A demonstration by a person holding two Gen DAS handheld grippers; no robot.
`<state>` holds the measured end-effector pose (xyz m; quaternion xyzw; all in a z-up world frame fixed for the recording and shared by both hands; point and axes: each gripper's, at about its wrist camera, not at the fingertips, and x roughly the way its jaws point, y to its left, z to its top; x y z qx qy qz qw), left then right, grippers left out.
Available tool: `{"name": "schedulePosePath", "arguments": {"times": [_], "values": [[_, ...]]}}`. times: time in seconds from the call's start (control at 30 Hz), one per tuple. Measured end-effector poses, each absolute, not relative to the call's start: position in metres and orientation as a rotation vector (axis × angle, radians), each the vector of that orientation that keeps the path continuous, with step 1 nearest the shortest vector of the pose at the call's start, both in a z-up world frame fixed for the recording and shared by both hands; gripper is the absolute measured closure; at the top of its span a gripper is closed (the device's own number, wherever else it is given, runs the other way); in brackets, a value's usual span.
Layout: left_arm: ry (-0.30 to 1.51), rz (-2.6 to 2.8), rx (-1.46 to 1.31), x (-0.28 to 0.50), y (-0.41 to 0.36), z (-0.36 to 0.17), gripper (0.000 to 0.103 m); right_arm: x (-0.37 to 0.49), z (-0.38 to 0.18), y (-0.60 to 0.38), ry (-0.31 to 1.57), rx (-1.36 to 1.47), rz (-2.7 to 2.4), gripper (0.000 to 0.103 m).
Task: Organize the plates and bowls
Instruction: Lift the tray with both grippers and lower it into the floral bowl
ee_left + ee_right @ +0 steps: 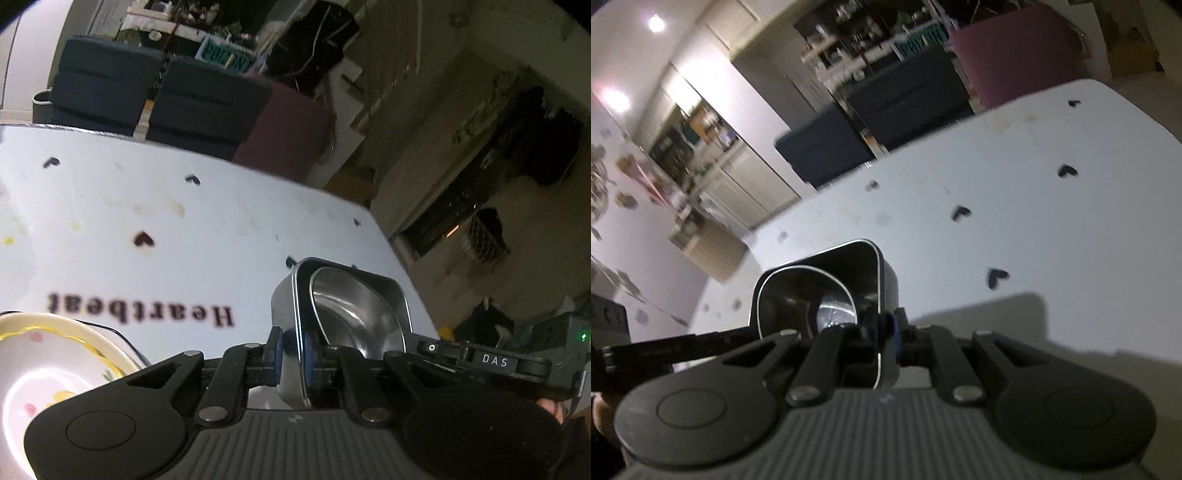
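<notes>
A square steel bowl [284,299] with a rounded steel bowl [351,310] nested in it is held above the white table [147,206]. My left gripper [291,354] is shut on its near left wall. My right gripper [884,332] is shut on the opposite wall of the same square steel bowl [886,280]; the inner bowl [798,291] shows inside it. The right gripper's body shows at the right of the left wrist view [491,360]. A cream plate [55,354] with a yellow rim and floral print sits at the lower left.
The table cover carries black hearts [143,239] and the word "Heartbeat" [140,312]. Two dark chairs [155,96] and a maroon seat [288,122] stand behind the far edge. The table's right edge [391,240] drops to the floor.
</notes>
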<state>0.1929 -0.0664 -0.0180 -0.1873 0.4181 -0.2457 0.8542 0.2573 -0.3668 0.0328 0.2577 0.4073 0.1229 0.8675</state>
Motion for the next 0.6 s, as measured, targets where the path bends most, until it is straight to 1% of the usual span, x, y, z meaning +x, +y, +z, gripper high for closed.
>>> {"name": "schedulePosePath", "arguments": {"times": [0.27, 0.6], "values": [[0.805, -0.466, -0.458, 0.173, -0.019, 0.003, 0.090, 0.257, 0.050, -0.341, 0.802, 0.570, 0.348, 0.092], [0.743, -0.393, -0.502, 0.146, 0.037, 0.017, 0.090, 0.277, 0.061, -0.286, 0.805, 0.578, 0.436, 0.091]]}}
